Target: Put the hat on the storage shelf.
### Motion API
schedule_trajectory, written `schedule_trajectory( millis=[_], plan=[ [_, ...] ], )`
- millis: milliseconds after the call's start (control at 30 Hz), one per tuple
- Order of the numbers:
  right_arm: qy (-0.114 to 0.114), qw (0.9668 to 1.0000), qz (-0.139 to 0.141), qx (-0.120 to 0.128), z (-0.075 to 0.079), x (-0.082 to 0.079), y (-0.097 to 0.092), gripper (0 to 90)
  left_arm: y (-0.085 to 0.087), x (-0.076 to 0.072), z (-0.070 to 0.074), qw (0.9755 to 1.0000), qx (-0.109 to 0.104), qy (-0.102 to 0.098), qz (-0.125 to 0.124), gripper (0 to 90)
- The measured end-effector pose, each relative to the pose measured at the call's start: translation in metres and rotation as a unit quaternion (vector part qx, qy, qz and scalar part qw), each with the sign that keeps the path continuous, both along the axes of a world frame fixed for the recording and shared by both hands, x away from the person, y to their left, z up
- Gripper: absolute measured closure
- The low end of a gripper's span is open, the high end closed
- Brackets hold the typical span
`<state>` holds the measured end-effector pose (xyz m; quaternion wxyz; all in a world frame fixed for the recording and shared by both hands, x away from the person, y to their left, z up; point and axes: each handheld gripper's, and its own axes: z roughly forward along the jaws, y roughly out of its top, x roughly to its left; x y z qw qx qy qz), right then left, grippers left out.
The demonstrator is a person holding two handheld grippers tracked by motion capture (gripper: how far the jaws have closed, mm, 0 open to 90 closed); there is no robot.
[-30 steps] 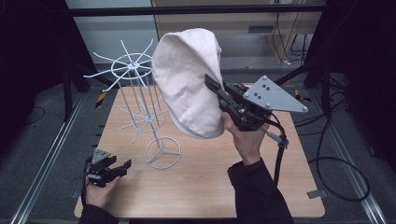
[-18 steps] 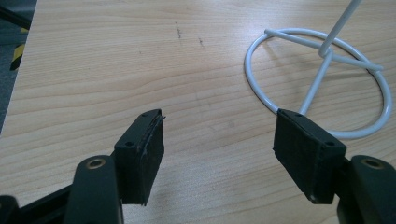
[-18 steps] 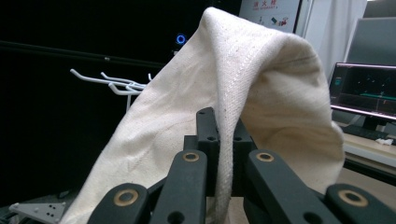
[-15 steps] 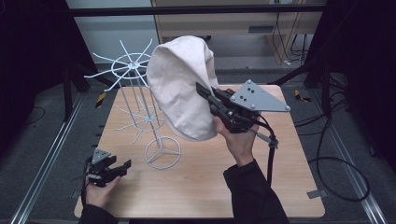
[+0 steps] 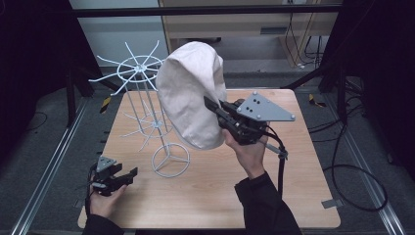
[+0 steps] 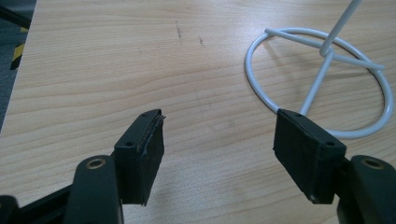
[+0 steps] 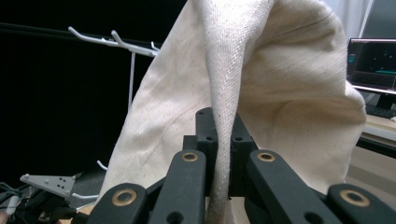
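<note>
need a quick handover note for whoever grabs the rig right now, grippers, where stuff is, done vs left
Right gripper: jaws shut on a fold of the cream cloth bag, held up in the air beside the white wire rack.
Left gripper: jaws open, nothing between them, low over the wooden table near the rack's ring base.
Done: bag picked up and gripped.
Left: bag is not yet on any rack hook; probably hang it there, then release.

A lit monitor glows at the right edge, and black cables trail across the grey floor.
</note>
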<state>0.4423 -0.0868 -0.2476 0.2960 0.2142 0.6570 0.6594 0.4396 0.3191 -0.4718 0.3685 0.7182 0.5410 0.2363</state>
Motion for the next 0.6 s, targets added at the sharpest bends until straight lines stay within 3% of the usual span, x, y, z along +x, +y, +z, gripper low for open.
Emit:
schedule_trajectory(
  millis=[167, 600],
  plan=[
    [0.016, 0.9999, 0.004, -0.001, -0.007, 0.002, 0.002, 87.0, 0.0, 0.0, 0.0, 1.0, 0.0, 0.0, 0.0, 33.1],
    [0.046, 0.9985, -0.003, -0.031, -0.021, 0.011, 0.013, 85.7, 0.0, 0.0, 0.0, 1.0, 0.0, 0.0, 0.0, 33.1]
  ],
)
